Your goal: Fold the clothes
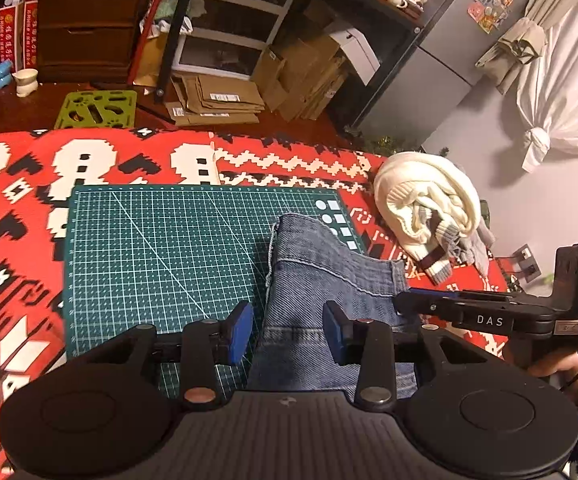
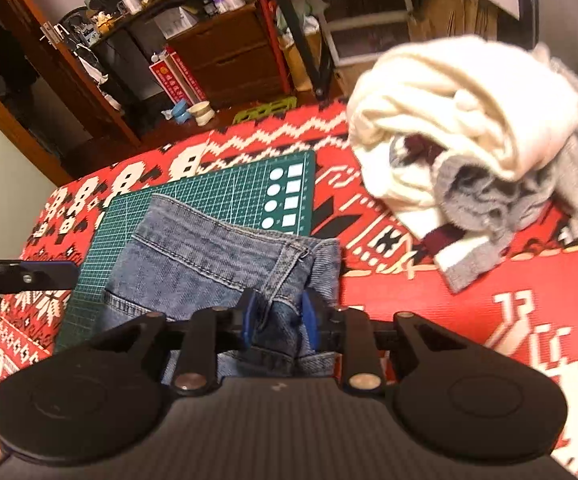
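Folded blue jeans (image 1: 321, 280) lie on the right part of a green cutting mat (image 1: 169, 248), over a red patterned blanket (image 1: 21, 240). My left gripper (image 1: 287, 330) is open, its blue pads straddling the jeans' left edge just above the cloth. In the left wrist view my right gripper (image 1: 409, 300) comes in from the right at the jeans' right edge. In the right wrist view, the right gripper (image 2: 279, 314) is shut on a bunched fold of the jeans (image 2: 209, 256). The left gripper (image 2: 49, 272) shows side-on at the left, over the mat (image 2: 225, 184).
A heap of cream and grey knitwear (image 1: 425, 200) (image 2: 469, 120) sits on the blanket (image 2: 449, 300) to the right of the mat. Beyond the blanket's far edge are flattened cardboard boxes (image 1: 217, 100), a wooden drawer unit (image 1: 85, 28), a green plastic piece (image 1: 97, 108) and a fridge (image 1: 449, 40).
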`<state>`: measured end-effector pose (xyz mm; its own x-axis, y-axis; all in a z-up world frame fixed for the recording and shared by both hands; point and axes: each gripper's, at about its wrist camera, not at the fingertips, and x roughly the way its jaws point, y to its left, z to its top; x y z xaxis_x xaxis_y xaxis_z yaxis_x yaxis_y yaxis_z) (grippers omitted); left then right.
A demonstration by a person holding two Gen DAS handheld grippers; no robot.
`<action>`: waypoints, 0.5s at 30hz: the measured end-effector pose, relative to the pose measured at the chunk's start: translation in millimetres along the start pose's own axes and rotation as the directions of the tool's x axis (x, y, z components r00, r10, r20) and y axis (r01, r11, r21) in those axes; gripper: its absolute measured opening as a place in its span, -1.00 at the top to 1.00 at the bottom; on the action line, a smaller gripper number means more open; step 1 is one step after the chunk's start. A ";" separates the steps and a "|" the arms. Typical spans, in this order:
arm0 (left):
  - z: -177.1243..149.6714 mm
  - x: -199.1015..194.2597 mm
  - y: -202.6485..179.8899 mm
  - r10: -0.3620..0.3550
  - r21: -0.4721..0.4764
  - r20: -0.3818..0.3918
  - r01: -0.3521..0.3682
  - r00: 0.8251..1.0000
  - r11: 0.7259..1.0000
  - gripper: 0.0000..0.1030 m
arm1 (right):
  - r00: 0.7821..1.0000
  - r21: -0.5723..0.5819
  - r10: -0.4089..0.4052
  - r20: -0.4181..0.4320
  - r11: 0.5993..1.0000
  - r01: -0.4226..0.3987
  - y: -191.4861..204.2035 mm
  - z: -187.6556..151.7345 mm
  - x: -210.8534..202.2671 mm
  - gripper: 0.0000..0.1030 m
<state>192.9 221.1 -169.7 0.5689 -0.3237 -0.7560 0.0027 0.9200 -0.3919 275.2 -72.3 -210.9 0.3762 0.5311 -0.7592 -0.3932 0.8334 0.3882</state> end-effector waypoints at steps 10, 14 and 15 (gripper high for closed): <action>6.2 14.8 13.5 -0.041 -0.010 -0.003 0.041 0.999 0.999 0.21 | 0.988 -0.112 -0.104 0.115 0.987 0.117 30.3 -8.5 -31.7 0.83; 7.9 30.2 9.0 -0.037 0.010 -0.031 0.037 0.999 0.999 0.11 | 0.988 -0.071 -0.145 0.046 0.986 0.148 11.0 -13.2 -6.6 0.79; 7.5 32.6 7.7 -0.043 0.017 -0.029 0.043 0.999 0.999 0.09 | 0.989 -0.063 -0.143 0.043 0.987 0.145 7.9 -14.8 -2.7 0.77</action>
<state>217.6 219.3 -193.4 0.5441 -0.3690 -0.7535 0.0409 0.9087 -0.4154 258.7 -69.4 -213.5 0.4640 0.4126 -0.7839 -0.3864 0.8905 0.2400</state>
